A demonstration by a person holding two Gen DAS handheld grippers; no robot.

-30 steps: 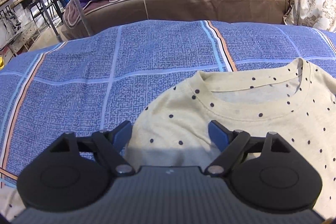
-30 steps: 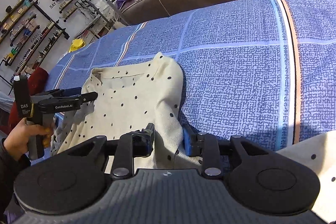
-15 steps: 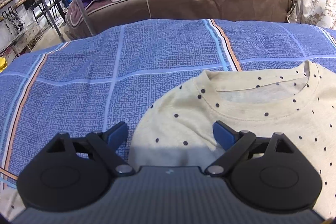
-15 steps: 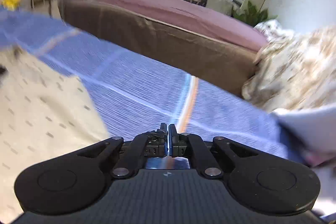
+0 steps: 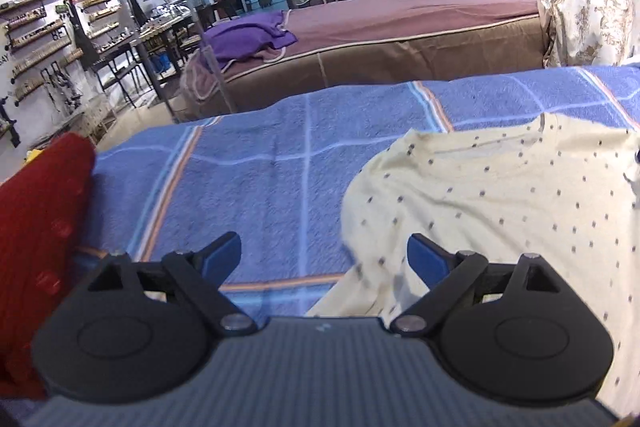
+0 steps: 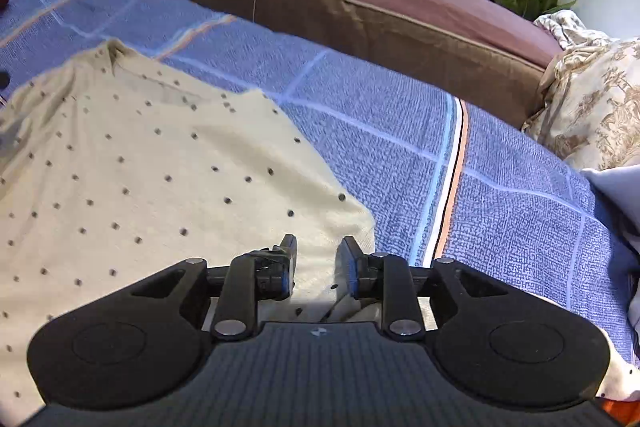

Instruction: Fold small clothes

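Cream dotted shirt lying flat on the blue checked bedspread, both grippers free of it.

The shirt (image 6: pixel 152 179) fills the left half of the right wrist view and the right side of the left wrist view. The left gripper (image 5: pixel 324 257) hangs released, jaws wide, over the shirt's edge and bare bedspread (image 5: pixel 260 179). The right gripper (image 6: pixel 317 259) has just been opening; its jaws stand parted above the shirt's lower corner, pinching nothing. A red cloth (image 5: pixel 40 235) sits at the left edge.

Cream shirt (image 5: pixel 500 195) w/ dark dots, blue checked bedsheet (image 5: pixel 260 179) w/ orange stripes, red cloth (image 5: pixel 36 227).
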